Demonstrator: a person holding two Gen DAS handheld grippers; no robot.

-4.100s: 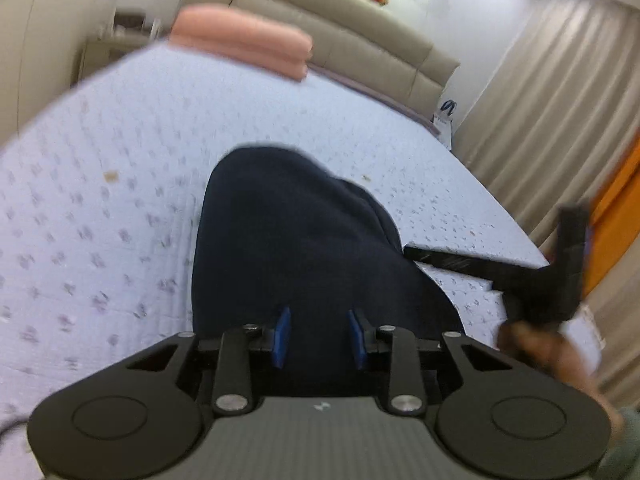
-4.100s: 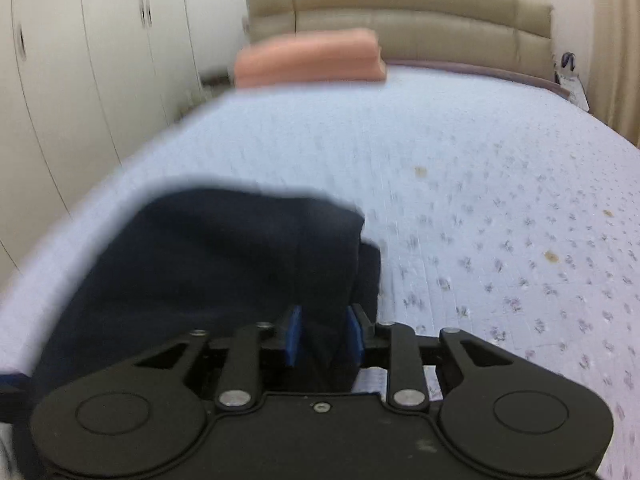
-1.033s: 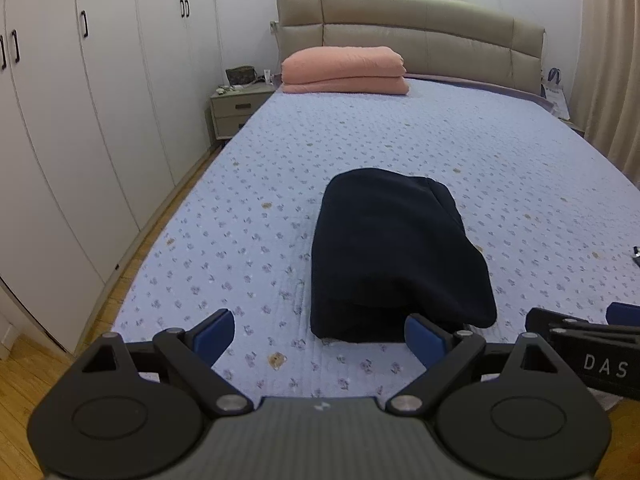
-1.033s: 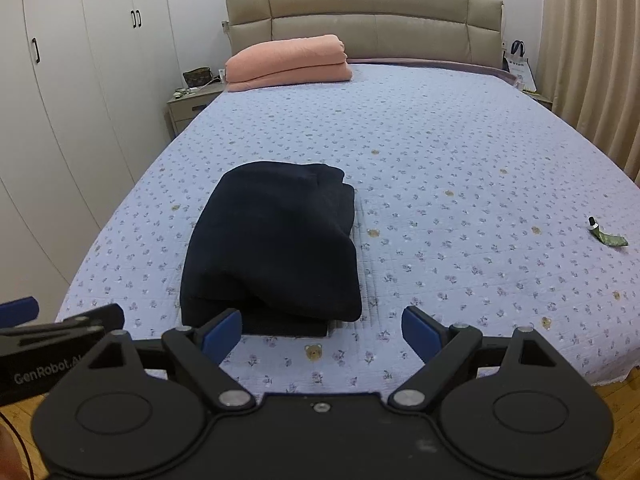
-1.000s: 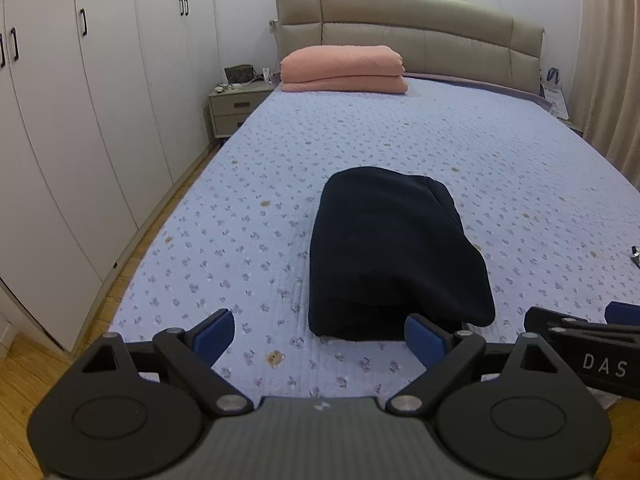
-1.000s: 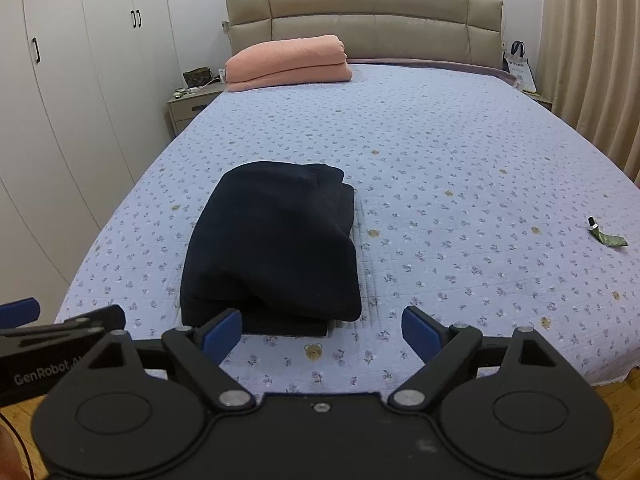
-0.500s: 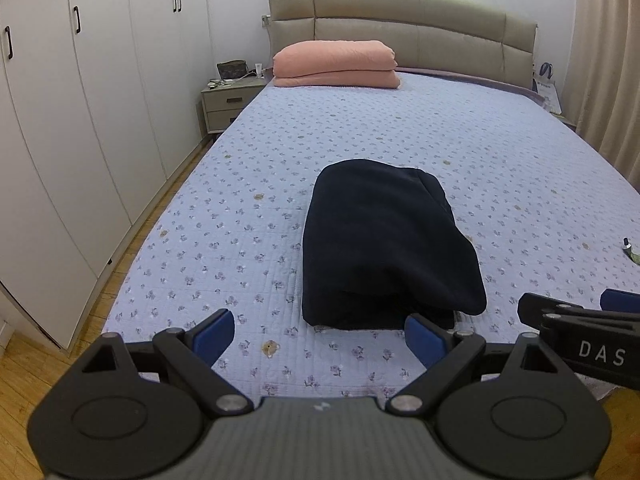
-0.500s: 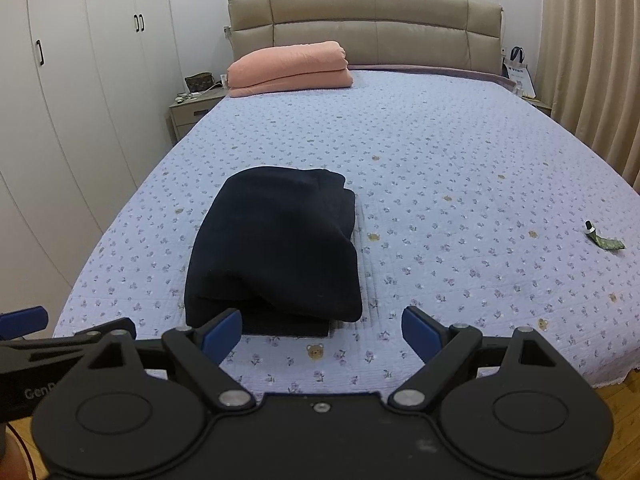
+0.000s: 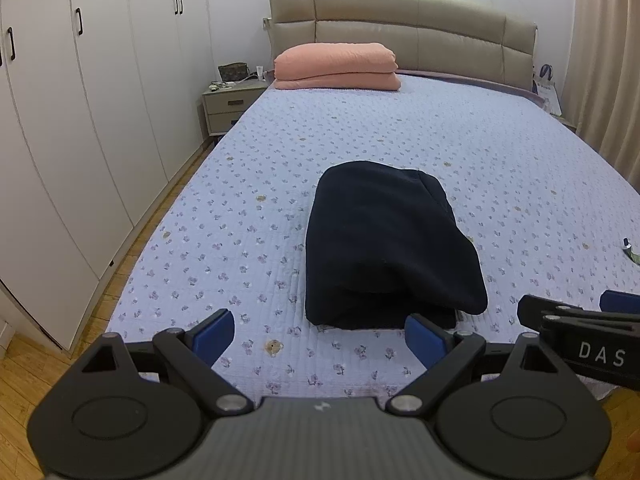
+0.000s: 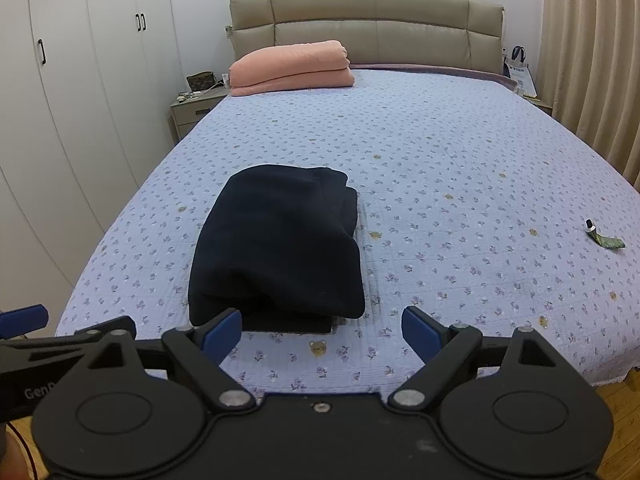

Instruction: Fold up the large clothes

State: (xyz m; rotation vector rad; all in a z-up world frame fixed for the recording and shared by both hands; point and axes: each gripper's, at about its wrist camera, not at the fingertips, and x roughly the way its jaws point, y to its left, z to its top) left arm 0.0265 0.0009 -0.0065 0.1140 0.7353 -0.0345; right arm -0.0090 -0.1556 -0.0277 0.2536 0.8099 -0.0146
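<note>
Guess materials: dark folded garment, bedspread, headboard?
Dark folded garment: soft matte navy knit or fleece, probably; thick rounded folds, no sheen.
Bedspread: quilted cotton-like fabric; stitched grid, small floral print.
Headboard: padded beige leather or faux leather; smooth panels with seams, slight sheen.

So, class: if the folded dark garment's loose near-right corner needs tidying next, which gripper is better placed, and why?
Probably the left gripper: its right fingertip sits just before the dark garment's overhanging corner. The right gripper is also open, but centred further to the garment's right.
</note>
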